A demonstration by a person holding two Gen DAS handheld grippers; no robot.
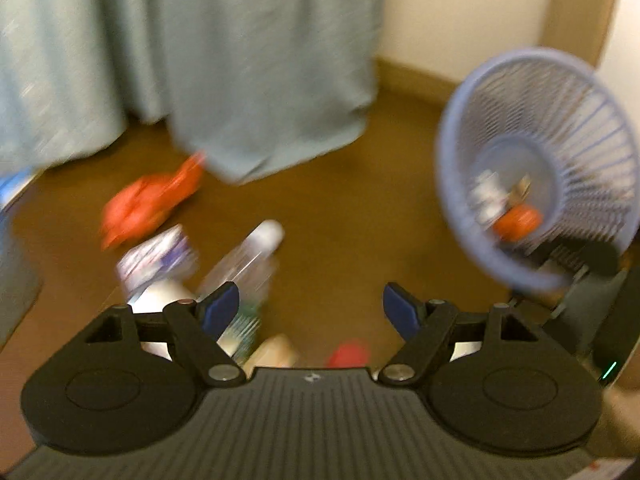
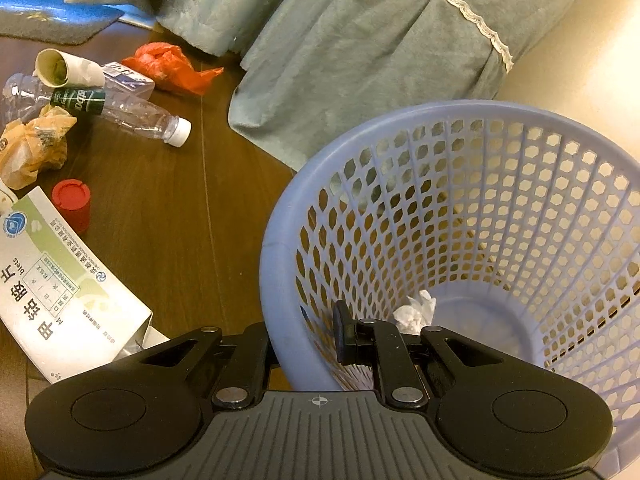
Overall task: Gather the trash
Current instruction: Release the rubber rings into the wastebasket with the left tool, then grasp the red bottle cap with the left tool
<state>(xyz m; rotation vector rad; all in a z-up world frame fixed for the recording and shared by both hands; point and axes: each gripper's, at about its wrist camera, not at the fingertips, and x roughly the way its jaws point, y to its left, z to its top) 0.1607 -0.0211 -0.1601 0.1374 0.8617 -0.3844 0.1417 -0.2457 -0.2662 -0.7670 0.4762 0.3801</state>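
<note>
On the brown floor (image 2: 168, 216), far left in the right wrist view, trash lies in a loose pile: crumpled tan paper bag (image 2: 34, 148), paper cup (image 2: 66, 68) on its side with its mouth toward the left, clear plastic bottle (image 2: 132, 114) lying flat, green label at its left part, white cap pointing right. Red cap-like lid (image 2: 72, 200) sits just near of the tan bag. White and green printed carton (image 2: 68, 288) lies near left, its near end partly hidden by the gripper body. Small purple-white packet (image 2: 128, 74) lies behind the bottle, crumpled red plastic bag (image 2: 170, 66) just right of it, close to the teal bed skirt (image 2: 360, 52). Skirt hem drapes onto the floor between the pile and the basket. Blue mat (image 2: 52, 16) at far left edge.

Right side: lavender mesh basket (image 2: 280, 248), tipped toward the camera, white crumpled tissue (image 2: 416, 312) at its bottom. Right hand-held gripper (image 2: 308, 340) pinches the basket's near rim, one finger outside the wall, one inside.

Left wrist view is heavily motion-blurred. Left hand-held gripper (image 1: 312, 308) has its blue-padded fingers spread wide, nothing between them, over bare floor. Bottle (image 1: 248, 256), packet (image 1: 160, 256) and red bag (image 1: 152, 204) show on the left beyond its left finger; red lid (image 1: 348, 354) near centre. Basket (image 1: 536, 168) at right, with white scraps and an orange-red piece (image 1: 518, 220) inside.
</note>
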